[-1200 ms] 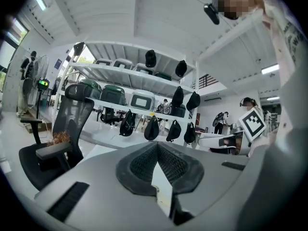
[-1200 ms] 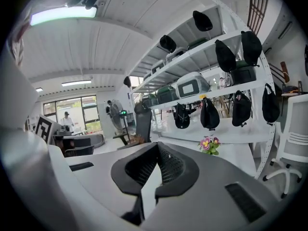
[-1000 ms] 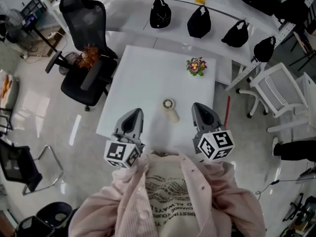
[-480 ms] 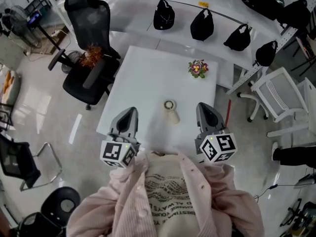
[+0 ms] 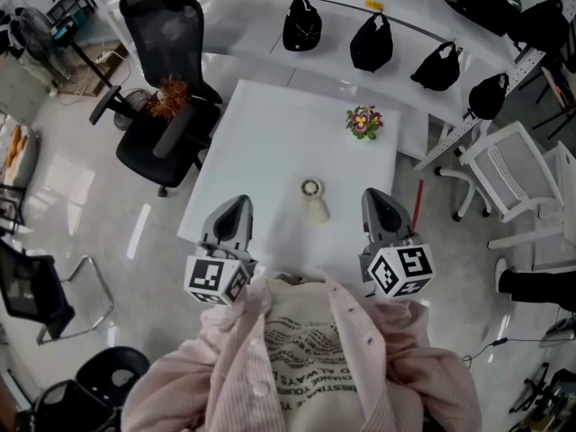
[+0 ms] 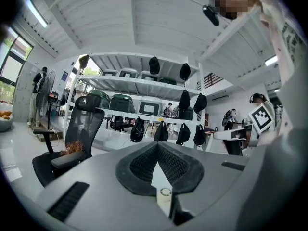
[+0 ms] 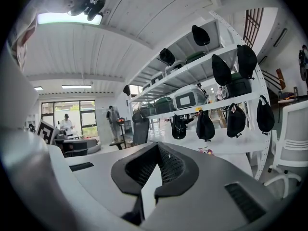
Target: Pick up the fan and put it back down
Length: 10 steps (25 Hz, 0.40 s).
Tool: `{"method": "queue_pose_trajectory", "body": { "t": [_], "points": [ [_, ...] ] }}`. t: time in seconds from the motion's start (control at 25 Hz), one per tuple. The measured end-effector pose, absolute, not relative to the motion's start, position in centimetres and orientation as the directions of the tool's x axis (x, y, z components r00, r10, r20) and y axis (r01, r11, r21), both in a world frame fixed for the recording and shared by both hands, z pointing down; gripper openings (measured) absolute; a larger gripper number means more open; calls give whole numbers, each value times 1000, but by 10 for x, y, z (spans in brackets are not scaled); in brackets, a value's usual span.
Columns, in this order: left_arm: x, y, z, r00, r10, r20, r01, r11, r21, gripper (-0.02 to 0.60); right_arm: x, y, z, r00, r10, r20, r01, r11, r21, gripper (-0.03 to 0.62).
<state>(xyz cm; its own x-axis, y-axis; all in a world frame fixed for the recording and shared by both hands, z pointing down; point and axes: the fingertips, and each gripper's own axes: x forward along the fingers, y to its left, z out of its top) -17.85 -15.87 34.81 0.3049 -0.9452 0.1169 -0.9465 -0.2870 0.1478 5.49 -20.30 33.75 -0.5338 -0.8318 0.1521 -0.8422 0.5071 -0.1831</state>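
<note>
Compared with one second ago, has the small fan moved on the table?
No. The fan keeps its place on the white table, at the same offset from the flowers.

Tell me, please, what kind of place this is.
Probably a lab or workshop-like office: a white table, a black office chair, and white shelving hung with black bags.

We're in some sort of open-plan lab or workshop, going by the white metal racks (image 6: 144,83) stacked with equipment cases (image 6: 120,103), black bags (image 5: 302,25) hanging off them, office chairs (image 5: 166,39), and a plain white table (image 5: 270,142).
</note>
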Motion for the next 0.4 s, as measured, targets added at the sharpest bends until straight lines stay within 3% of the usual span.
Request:
{"method": "queue_pose_trajectory", "body": {
  "t": [0.4],
  "points": [
    [-180,-154,354,292,-948,128,-950,-272,152,2,57,-201,341,-538,-829,156,-840,511,-182,-2]
  ]
}}
